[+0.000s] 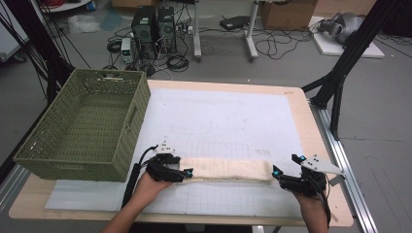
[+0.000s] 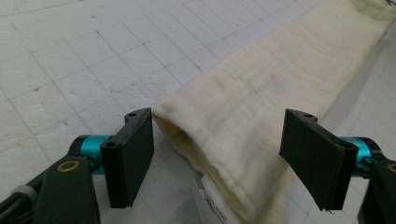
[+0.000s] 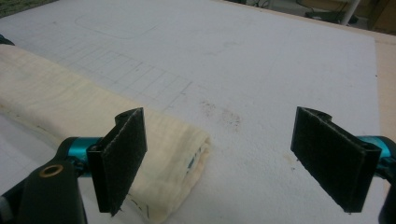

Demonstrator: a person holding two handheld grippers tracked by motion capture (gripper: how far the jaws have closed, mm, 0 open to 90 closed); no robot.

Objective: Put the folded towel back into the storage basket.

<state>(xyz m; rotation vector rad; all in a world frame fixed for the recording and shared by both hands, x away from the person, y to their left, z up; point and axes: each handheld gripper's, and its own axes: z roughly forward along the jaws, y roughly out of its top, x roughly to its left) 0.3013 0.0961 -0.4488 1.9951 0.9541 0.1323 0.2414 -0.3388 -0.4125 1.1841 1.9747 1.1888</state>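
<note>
Flanking the folded cloth (image 1: pixel 227 170) on the surface (image 1: pixel 233 121), left tool (image 1: pixel 180 173) and right tool (image 1: pixel 278 174) gape wide, gripping nothing, seemingly mid-fold; next, each likely must close on an end.

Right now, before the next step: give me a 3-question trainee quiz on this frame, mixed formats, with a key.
1. True or false: the left gripper is shut on the folded cloth.
2. Multiple choice: the green basket stands at the table's (A) left edge, (B) right edge, (C) middle.
3. Fill in: in the right gripper view, the right gripper has its jaws ____, and the cloth's end lies by one jaw.

Key
1. False: both jaws stand apart, with the cloth's end between them.
2. A.
3. Open.
</note>
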